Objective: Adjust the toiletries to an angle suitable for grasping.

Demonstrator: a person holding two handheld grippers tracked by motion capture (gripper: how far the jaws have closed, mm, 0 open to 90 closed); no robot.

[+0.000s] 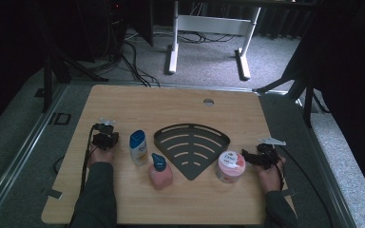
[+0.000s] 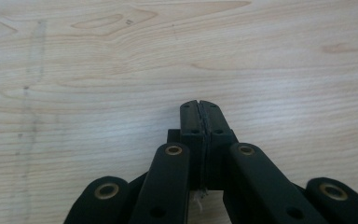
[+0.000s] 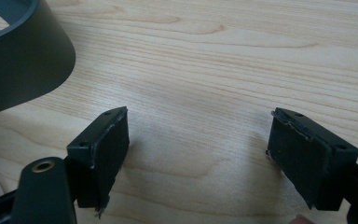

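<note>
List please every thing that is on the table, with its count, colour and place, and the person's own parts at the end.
corner shelf: 1, dark grey, slotted, table centre
lotion bottle: 1, white with blue cap, left of the shelf
pump bottle: 1, pink with blue pump, front of the lotion bottle
cream jar: 1, white with pink lid, right front of the shelf
table: 1, light wood
left tool: 1, black, jaws shut, left of the lotion bottle
right tool: 1, black, jaws open, right of the cream jar
</note>
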